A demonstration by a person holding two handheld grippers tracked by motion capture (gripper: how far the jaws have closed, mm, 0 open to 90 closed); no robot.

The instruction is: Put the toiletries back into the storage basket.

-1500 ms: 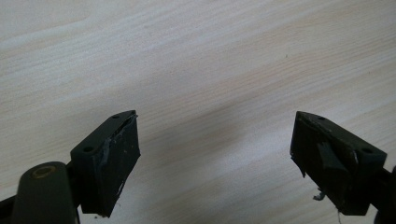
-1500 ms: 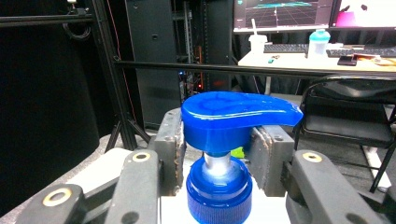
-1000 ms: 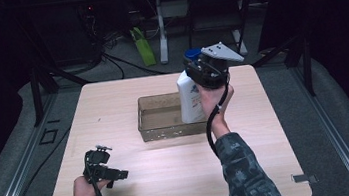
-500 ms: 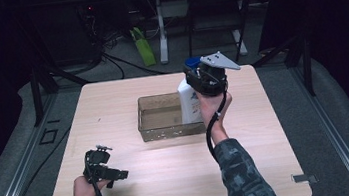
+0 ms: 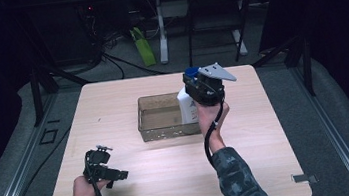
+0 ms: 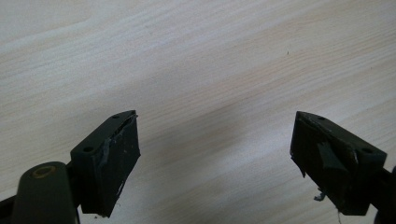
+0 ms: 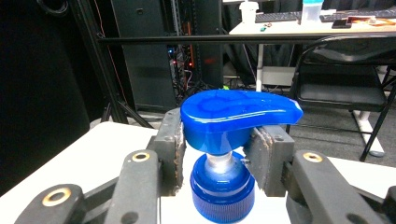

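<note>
- Your right gripper (image 5: pixel 201 90) was clamped on a white pump bottle (image 5: pixel 187 107), its pads pressed against the neck just under the blue pump head (image 7: pixel 236 116).
- In the right gripper view the two black jaws sat tight on either side of the blue pump, with the blue screw collar (image 7: pixel 222 189) directly below them.
- The bottle stood upright at the right end of the clear tray (image 5: pixel 158 128), its lower part inside the tray wall; whether its base touched the tray floor I could not tell.
- The tray lay near the middle of the tabletop (image 5: pixel 137 183), somewhat toward the far edge, its long side parallel to that edge.
- Your right hand (image 5: pixel 212 118) came in from the near edge and held the gripper just right of the tray; the grey three-cornered plate (image 5: pixel 217 72) topped it.
- Your left gripper (image 5: pixel 101 165) rested near the near left corner of the tabletop, well apart from the tray.
- Its jaws stood apart with nothing between them; in the left gripper view only bare wood grain lay between the pads (image 6: pixel 114 163).
- Your left hand (image 5: pixel 85 189) gripped it from the near edge, cable trailing back.
</note>
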